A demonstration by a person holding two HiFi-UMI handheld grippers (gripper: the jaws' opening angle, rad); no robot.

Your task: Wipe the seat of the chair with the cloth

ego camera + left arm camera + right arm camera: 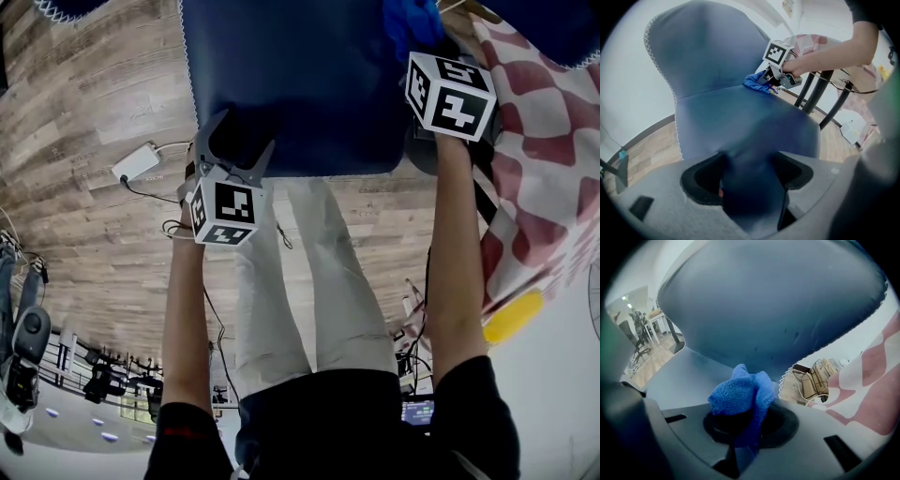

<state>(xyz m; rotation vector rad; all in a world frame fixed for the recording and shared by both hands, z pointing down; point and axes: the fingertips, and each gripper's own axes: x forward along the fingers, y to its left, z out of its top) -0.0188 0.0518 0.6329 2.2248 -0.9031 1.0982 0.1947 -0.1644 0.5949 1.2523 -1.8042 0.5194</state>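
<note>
Left claw point(750, 161) pinches the front edge of the seat point(740, 117); right claw point(740, 423), upper right in head view, grips the cloth point(740, 392) against it. Wiping looks under way; next, sweep the cloth forward.

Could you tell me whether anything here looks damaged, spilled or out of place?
Nothing looks damaged or spilled. The chair seat is intact. The right hand-held gripper grips the cloth, and the left hand-held gripper clamps the seat's front edge. Only a white adapter lies loose on the floor.

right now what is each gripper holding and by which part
The left gripper clamps the chair seat by its front edge; the right gripper pinches the blue cloth at a bunched fold.
</note>
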